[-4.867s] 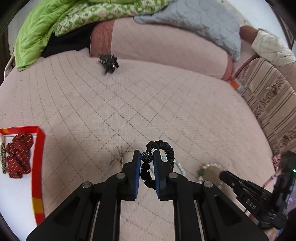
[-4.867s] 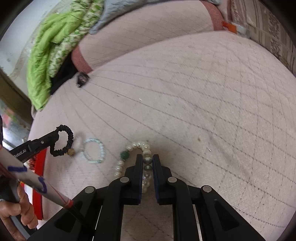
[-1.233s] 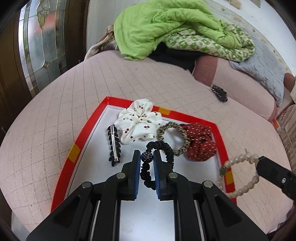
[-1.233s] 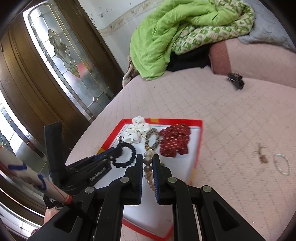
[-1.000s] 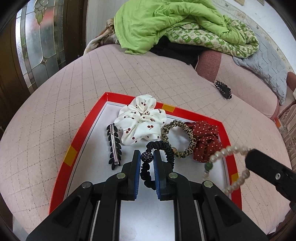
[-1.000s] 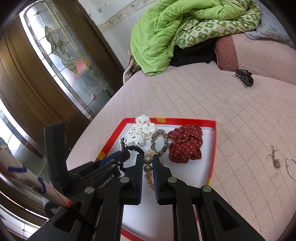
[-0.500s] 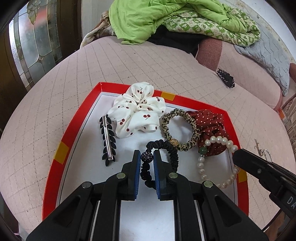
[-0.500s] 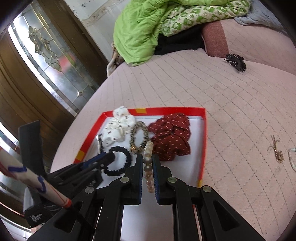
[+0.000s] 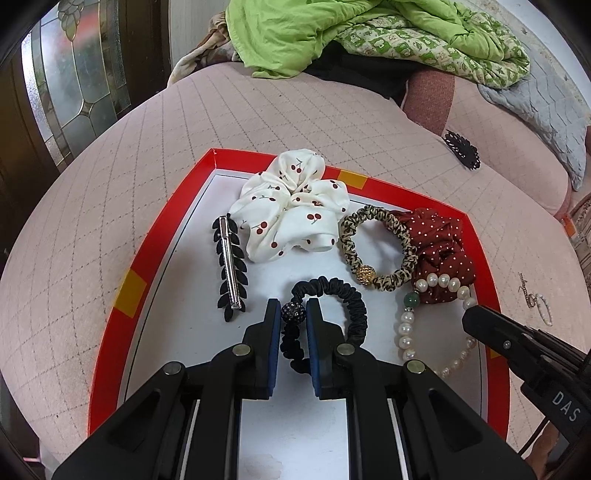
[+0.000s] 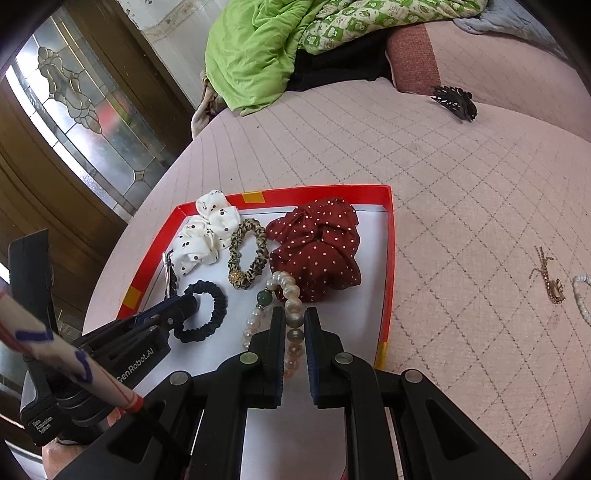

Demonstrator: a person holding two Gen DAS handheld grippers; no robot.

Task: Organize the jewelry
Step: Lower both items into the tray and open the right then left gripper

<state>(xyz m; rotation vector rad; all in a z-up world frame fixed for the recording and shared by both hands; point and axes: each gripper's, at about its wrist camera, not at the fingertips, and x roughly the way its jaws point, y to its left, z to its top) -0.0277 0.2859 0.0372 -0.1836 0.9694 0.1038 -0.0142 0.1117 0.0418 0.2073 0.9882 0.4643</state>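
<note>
Your left gripper [image 9: 292,314] tilts down over the red-rimmed tray [image 9: 162,229], clenched on the black hair tie [image 9: 343,306] above the tray's white floor. Your right gripper [image 10: 294,321], beside it over the tray's right half, pinches the pearl bracelet [image 10: 286,295]. The tray sits on a pink quilted bed [image 9: 258,122], with a green blanket [image 9: 314,33] beyond it.
</note>
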